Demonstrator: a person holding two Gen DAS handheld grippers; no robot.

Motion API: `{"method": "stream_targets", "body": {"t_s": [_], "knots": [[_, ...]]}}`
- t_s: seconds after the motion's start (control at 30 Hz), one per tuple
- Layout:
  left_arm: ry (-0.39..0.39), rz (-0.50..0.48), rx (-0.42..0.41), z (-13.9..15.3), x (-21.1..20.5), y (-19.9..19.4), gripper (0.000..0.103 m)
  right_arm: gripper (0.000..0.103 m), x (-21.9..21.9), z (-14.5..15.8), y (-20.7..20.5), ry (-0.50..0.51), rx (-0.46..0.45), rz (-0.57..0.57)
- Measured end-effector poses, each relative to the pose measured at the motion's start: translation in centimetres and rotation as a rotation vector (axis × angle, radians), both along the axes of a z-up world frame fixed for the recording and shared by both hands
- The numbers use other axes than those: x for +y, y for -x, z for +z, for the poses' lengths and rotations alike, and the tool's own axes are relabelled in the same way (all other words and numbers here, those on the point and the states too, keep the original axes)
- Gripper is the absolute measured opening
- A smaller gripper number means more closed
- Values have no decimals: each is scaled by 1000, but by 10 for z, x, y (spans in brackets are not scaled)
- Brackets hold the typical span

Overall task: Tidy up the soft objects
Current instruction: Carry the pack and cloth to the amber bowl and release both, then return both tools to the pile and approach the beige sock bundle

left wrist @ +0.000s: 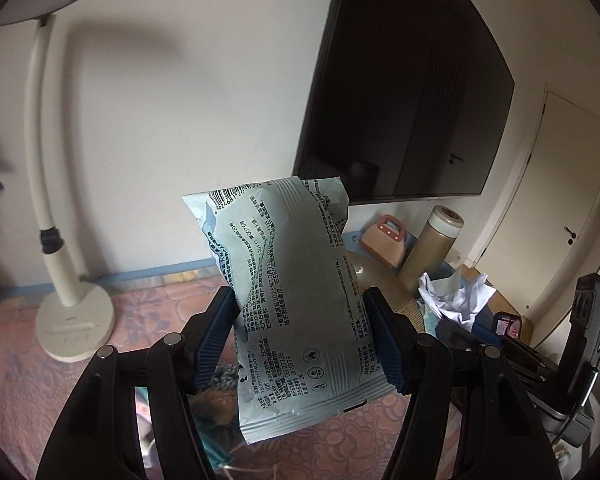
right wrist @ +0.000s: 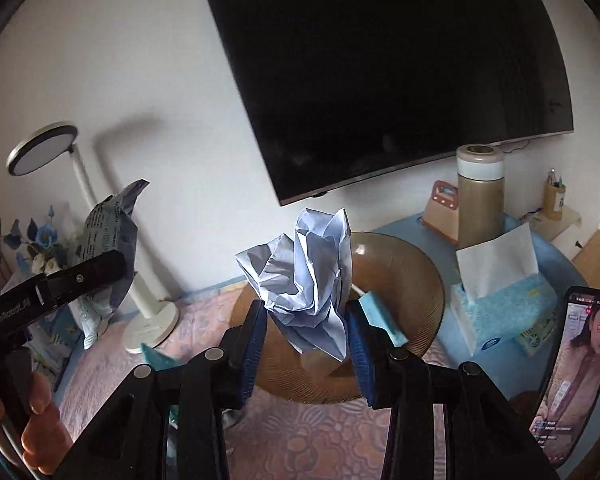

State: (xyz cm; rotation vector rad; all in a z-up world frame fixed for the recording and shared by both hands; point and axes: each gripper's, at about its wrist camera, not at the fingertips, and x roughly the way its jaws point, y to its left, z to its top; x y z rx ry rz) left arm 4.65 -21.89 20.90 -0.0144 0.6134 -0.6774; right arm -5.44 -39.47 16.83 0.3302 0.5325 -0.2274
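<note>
Resting between fingers (left wrist: 216,332): wipes packet (left wrist: 292,300)

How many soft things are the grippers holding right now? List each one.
2. The wet-wipe packet is clamped in the left gripper; the crumpled paper is clamped in the right gripper. Both are lifted above the table.

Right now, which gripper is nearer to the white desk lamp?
Left. The left gripper, shut on the wipes packet, is up in front of the desk lamp. The right gripper, shut on the crumpled paper, is over the brown bowl, farther off.
</note>
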Motion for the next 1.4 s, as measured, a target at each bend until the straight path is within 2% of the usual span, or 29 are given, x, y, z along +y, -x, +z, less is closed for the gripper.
{"method": "stream_targets", "body": {"t_s": [0.1,0.2,0.23,0.27,0.3,0.33,0.4,0.53,0.63,0.7,0.8,0.83,0.87,1.0,1.1,1.23,1.33,1.4], "knots": [[-27,-28,7,-8,-25,-8,63,39,-19,-9,-20,-30,50,-34],[-42,-51,30,-17,-42,-18,67,40,-26,-17,-35,-7,93,-37],[-41,-60,41,-19,-46,-21,71,42,-28,-20,-41,-2,109,-20],[-28,-73,50,-21,-49,-24,81,47,-30,-22,-45,-5,121,-2],[-20,-78,62,-22,-50,-27,83,51,-33,-24,-47,-9,129,5],[-16,-71,73,-22,-49,-29,83,61,-37,-25,-47,-7,139,-4],[3,-54,82,-20,-44,-30,83,62,-44,-24,-44,-4,151,-27],[0,-41,67,-11,-20,-16,83,62,-43,-17,-27,-25,139,-19],[-27,2,19,-3,8,3,83,63,-23,-14,-18,-12,142,16],[-32,39,-8,2,34,19,87,66,-5,-15,-14,-14,138,55],[-25,107,-36,4,82,44,91,81,28,-22,-3,-25,123,121],[-22,139,-40,2,98,52,95,86,39,-27,0,-26,119,143],[-26,173,-36,-2,114,58,102,87,50,-32,3,-24,119,164],[-49,343,10,-37,171,70,102,87,93,-65,6,45,129,222],[-111,462,44,-80,203,67,102,87,117,-101,-4,171,211,195],[-189,528,106,-134,221,57,102,87,118,-136,-14,164,279,191],[-194,531,156,-159,226,50,102,87,107,-136,-16,158,275,148],[-201,545,178,-175,227,47,102,89,98,-140,-17,113,278,144]]}}
